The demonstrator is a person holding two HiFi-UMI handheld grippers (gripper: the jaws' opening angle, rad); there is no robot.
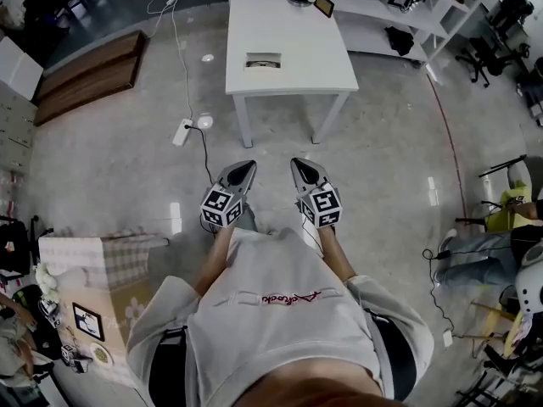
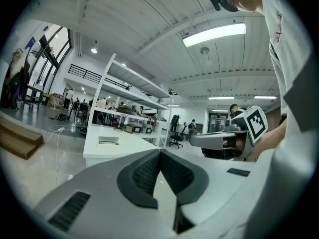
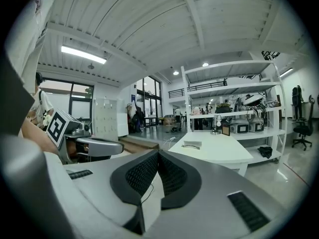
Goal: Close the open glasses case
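The open glasses case (image 1: 263, 60) lies on a white table (image 1: 288, 75) some way ahead of me, across bare floor. It shows small and far off as the glasses case (image 2: 108, 142) in the left gripper view and the glasses case (image 3: 191, 145) in the right gripper view. My left gripper (image 1: 246, 167) and right gripper (image 1: 298, 163) are held side by side in front of the person's body, pointing towards the table. On the left gripper (image 2: 159, 151) and on the right gripper (image 3: 158, 152) the tips meet, with nothing between them.
A power strip (image 1: 182, 131) and its cable lie on the floor left of the table. Wooden boards (image 1: 89, 75) lie further left. Shelves (image 1: 399, 7) stand behind the table, with a small frame (image 1: 324, 5) on its far edge. A cardboard box (image 1: 93, 270) stands at my lower left.
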